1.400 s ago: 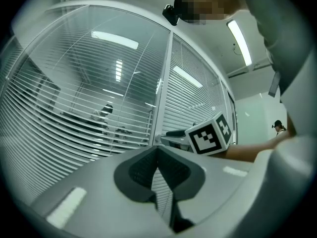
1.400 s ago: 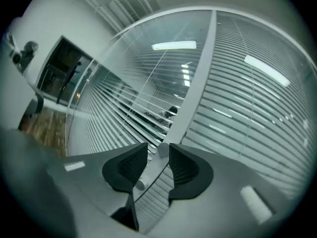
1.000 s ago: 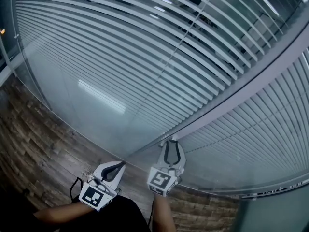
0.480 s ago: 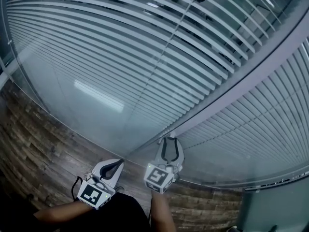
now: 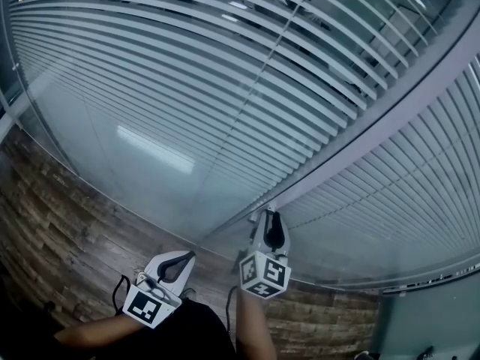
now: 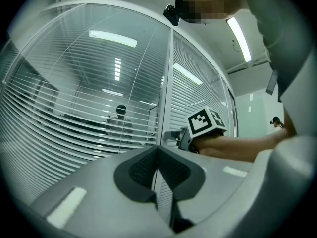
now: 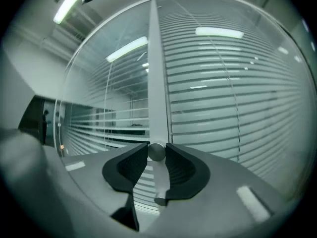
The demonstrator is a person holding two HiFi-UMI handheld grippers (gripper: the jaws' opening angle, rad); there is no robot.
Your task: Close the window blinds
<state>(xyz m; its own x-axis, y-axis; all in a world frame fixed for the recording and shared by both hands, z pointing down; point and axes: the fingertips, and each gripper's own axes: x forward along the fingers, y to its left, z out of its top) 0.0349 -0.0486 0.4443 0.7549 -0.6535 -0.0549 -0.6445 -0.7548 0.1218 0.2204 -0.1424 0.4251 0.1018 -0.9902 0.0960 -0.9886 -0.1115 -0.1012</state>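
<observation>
White slat blinds (image 5: 187, 66) hang behind curved glass on both sides of a grey upright frame (image 5: 390, 103). A small round metal knob (image 7: 156, 151) juts out low on that frame (image 7: 157, 83). My right gripper (image 7: 156, 150) points level at it, and its jaws have just been closing, with the knob pinched between the pad tips. In the head view the right gripper (image 5: 271, 214) stands edge-on against the frame. My left gripper (image 5: 191, 255) hangs lower left, shut and empty, its tips meeting (image 6: 158, 148). Left-panel slats stand apart; right-panel slats (image 5: 405, 201) look closer together.
Wood-plank floor (image 5: 60, 231) runs along the foot of the glass wall. Through the left panel a person (image 6: 120, 120) stands in the room behind. A plain pale wall (image 5: 427, 321) begins at the lower right, past the glass.
The right gripper has rolled about its own axis on the knob, from jaws seen flat to jaws seen edge-on, and its jaws have narrowed. The left gripper has stayed put.
</observation>
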